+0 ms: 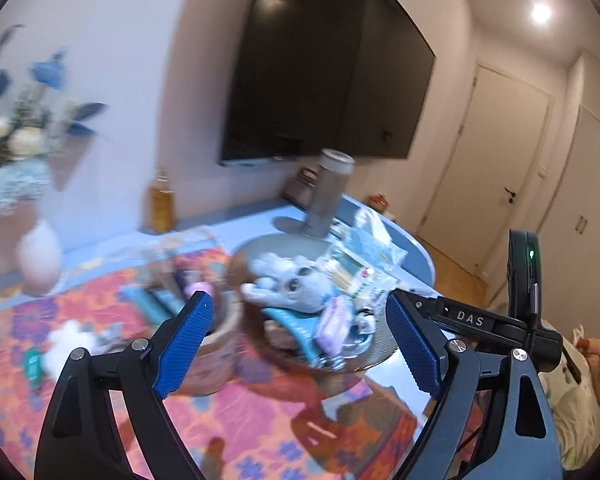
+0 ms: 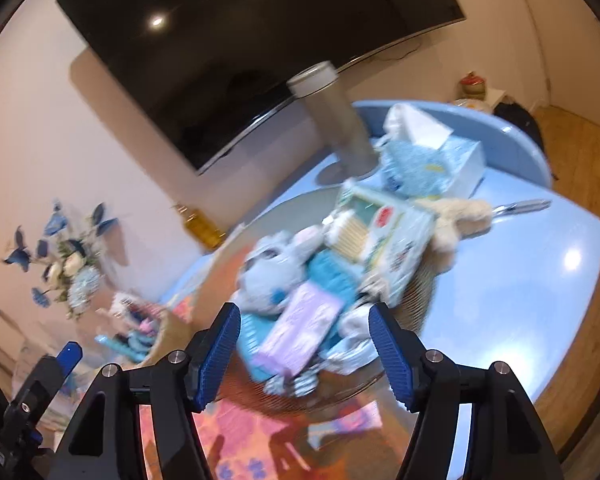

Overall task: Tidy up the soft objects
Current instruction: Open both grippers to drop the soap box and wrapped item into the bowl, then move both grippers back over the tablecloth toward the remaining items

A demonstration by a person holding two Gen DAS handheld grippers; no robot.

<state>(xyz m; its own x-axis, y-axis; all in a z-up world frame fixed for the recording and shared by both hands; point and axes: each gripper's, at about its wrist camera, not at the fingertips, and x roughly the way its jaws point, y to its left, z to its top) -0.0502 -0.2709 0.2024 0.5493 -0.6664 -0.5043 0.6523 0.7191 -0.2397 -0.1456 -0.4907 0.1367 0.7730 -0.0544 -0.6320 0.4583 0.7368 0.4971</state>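
Note:
A grey-blue plush toy point(image 1: 295, 284) lies on a pile in a round woven basket point(image 1: 380, 346) on the table; it also shows in the right wrist view point(image 2: 265, 276). The pile holds a purple pack point(image 2: 300, 330), a teal cloth point(image 2: 334, 280) and a cotton-swab box point(image 2: 380, 232). A beige plush point(image 2: 460, 216) hangs over the basket's far rim. My left gripper point(image 1: 300, 344) is open and empty, above the basket's near side. My right gripper point(image 2: 304, 354) is open and empty, just before the purple pack.
A smaller round container point(image 1: 215, 360) with pens stands left of the basket. A grey cylinder point(image 2: 336, 120), a tissue box point(image 2: 440, 148), a flower vase point(image 1: 39, 256) and an oil bottle point(image 1: 161, 204) stand on the blue table point(image 2: 520, 280). A TV point(image 1: 324, 64) hangs behind.

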